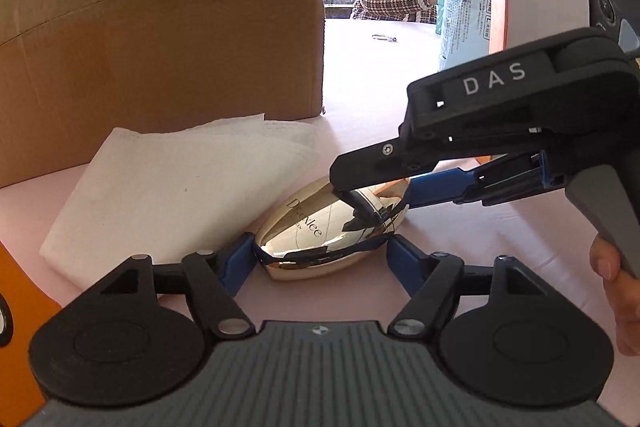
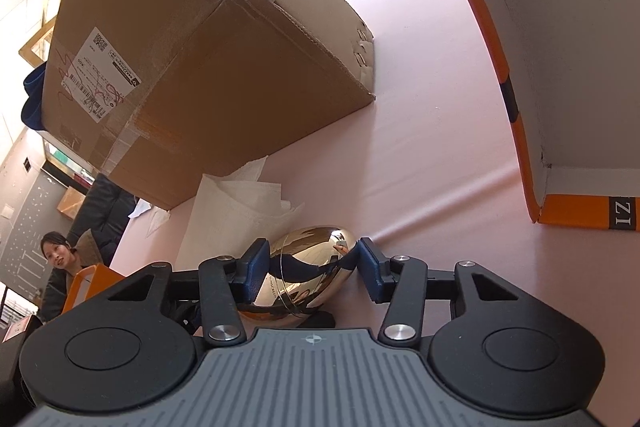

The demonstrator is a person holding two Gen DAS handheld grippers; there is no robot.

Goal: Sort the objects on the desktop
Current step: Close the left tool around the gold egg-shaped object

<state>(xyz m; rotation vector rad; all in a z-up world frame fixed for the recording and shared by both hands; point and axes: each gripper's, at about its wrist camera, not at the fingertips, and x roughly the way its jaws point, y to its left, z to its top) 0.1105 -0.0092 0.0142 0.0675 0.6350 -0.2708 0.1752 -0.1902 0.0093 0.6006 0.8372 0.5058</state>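
Gold egg-shaped case (image 1: 324,227) on the pink tabletop (image 1: 380,99), touching the folded napkin (image 1: 168,187) at its 9 o'clock, cardboard box (image 1: 160,47) at 11 o'clock. Left claw (image 1: 320,253) open, pads bracketing the near end; better squeezed evenly and slowly, since polished curves probably slip. Right claw (image 2: 310,265) tilted down from 3 o'clock, closed across the case's far end.

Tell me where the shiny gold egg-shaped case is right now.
The gold case lies on the pink table, just right of the folded white tissue and before the cardboard box, flanked by both grippers' blue fingers.
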